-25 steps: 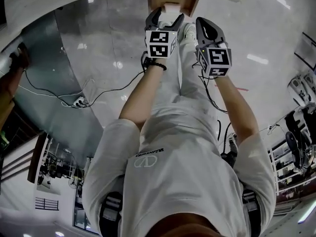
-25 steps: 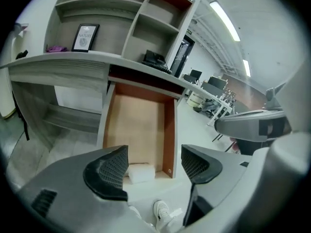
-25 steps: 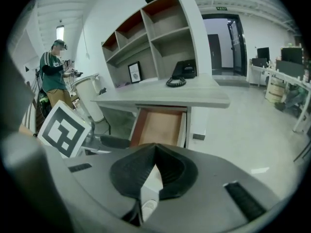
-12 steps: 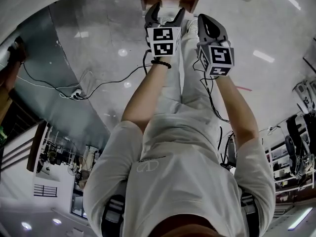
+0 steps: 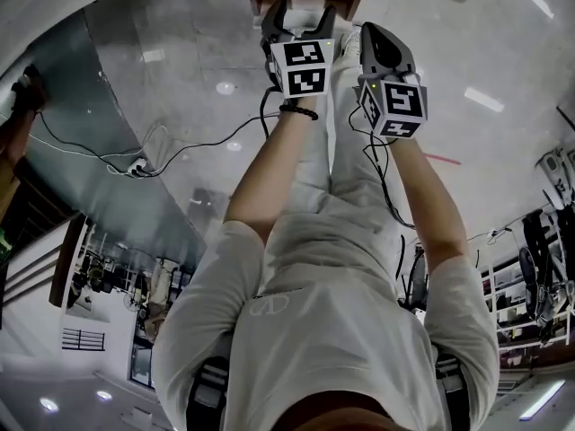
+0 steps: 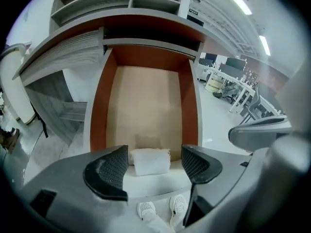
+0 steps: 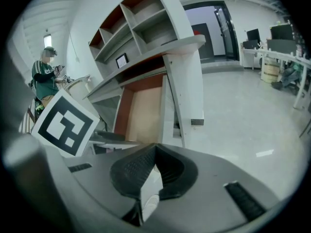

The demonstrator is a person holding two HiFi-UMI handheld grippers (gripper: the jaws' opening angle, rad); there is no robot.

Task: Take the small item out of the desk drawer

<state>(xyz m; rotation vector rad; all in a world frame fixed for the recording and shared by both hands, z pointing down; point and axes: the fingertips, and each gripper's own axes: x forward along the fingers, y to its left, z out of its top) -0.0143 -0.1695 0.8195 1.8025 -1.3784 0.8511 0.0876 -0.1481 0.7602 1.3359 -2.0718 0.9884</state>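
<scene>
The small white item, perhaps a folded cloth, lies at the front edge of the open desk drawer. It sits between the spread jaws of the left gripper, which don't appear to touch it. To grasp well, I'd lower the jaws evenly past its sides, close squarely, then lift straight up clear of the front wall. Both forearms reach forward side by side. The right gripper is pressed closed on nothing, beside the drawer's right edge.
</scene>
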